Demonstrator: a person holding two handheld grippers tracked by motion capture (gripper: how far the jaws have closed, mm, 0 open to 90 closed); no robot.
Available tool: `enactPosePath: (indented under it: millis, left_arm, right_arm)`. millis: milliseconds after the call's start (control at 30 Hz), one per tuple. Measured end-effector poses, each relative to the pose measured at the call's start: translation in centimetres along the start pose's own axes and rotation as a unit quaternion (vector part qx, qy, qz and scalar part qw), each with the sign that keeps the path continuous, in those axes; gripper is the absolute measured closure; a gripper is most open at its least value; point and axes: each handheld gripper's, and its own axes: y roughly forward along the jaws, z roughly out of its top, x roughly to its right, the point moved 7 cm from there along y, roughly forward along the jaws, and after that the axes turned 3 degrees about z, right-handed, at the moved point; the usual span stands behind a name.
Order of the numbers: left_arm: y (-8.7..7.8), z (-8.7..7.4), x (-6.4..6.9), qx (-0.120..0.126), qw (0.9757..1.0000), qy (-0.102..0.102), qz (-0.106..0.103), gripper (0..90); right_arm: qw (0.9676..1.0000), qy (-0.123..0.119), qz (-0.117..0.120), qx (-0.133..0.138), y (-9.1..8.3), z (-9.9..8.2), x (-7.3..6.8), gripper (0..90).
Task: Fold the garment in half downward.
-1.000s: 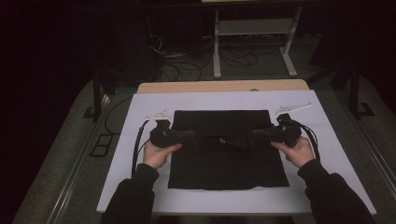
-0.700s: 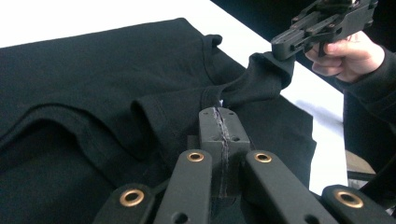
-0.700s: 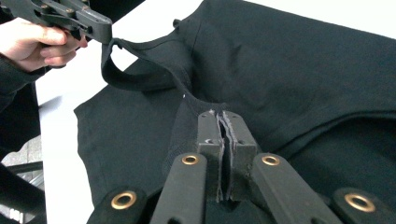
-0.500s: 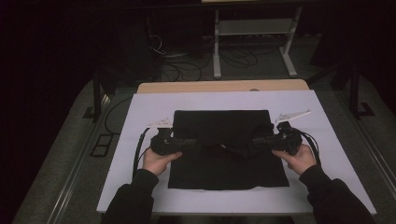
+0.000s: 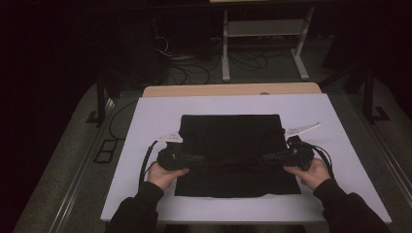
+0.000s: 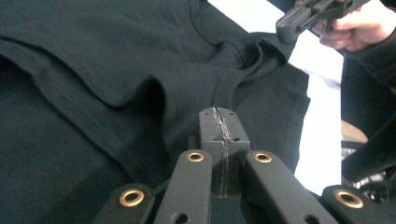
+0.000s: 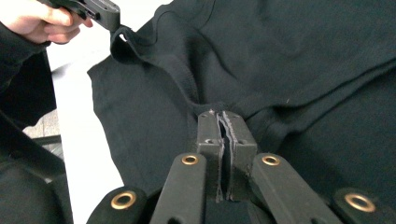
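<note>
Garment (image 5: 233,145) flat, long axis toward far edge.

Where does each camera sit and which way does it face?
High view: above the person's side, facing forward and down on the white table; both forearms, left gripper, right gripper.
Left gripper view: rides the left gripper, looks along its shut jaws pinching the black garment.
Right gripper view: rides the right gripper, same way.
Shared: each gripper view shows the other gripper pinching the garment.

A white board (image 5: 145,121) covers the wooden table (image 5: 228,90) (cables (image 5: 170,53) on the floor behind).
</note>
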Motion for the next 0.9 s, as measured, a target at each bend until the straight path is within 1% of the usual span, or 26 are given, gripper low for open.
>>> enactPosePath:
  millis: [33,100,133,300,433,467,567,733,900]
  left_arm:
    - [0.0,0.0,0.0,0.000,1.0000,0.000,0.000,89.1]
    - [0.2,-0.6,0.3,-0.016,0.9999,0.005,-0.002,89.0]
    - [0.2,-0.7,0.4,-0.021,0.9998,0.004,-0.005,89.0]
    - [0.2,-1.5,0.7,-0.044,0.9989,0.010,-0.015,89.0]
    - [0.0,-2.1,1.0,-0.054,0.9982,0.008,-0.024,89.0]
    - [0.0,-2.2,1.0,-0.059,0.9978,0.011,-0.026,89.1]
    - [0.0,-2.8,1.1,-0.072,0.9969,0.006,-0.032,89.0]
    - [-0.2,-3.2,1.5,-0.079,0.9961,0.004,-0.038,89.0]
    - [-0.3,-3.7,1.8,-0.090,0.9949,0.006,-0.044,89.0]
  right_arm:
    - [1.0000,-0.001,0.002,-0.002,0.0,-0.1,-0.1,85.3]
    - [1.0000,0.002,0.005,-0.008,0.1,-0.5,-0.2,85.3]
    - [0.9999,0.001,0.007,-0.011,0.1,-0.6,-0.3,85.3]
    - [0.9995,0.003,0.016,-0.026,0.4,-1.4,-0.9,85.3]
    - [0.9990,0.004,0.025,-0.036,0.4,-2.0,-1.3,85.3]
    - [0.9989,0.003,0.027,-0.039,0.4,-2.1,-1.4,85.3]
    - [0.9983,0.006,0.033,-0.047,0.5,-2.6,-1.7,85.3]
    - [0.9972,0.008,0.041,-0.061,0.6,-3.3,-2.2,85.3]
    - [0.9965,0.006,0.049,-0.067,0.5,-3.6,-2.5,85.2]
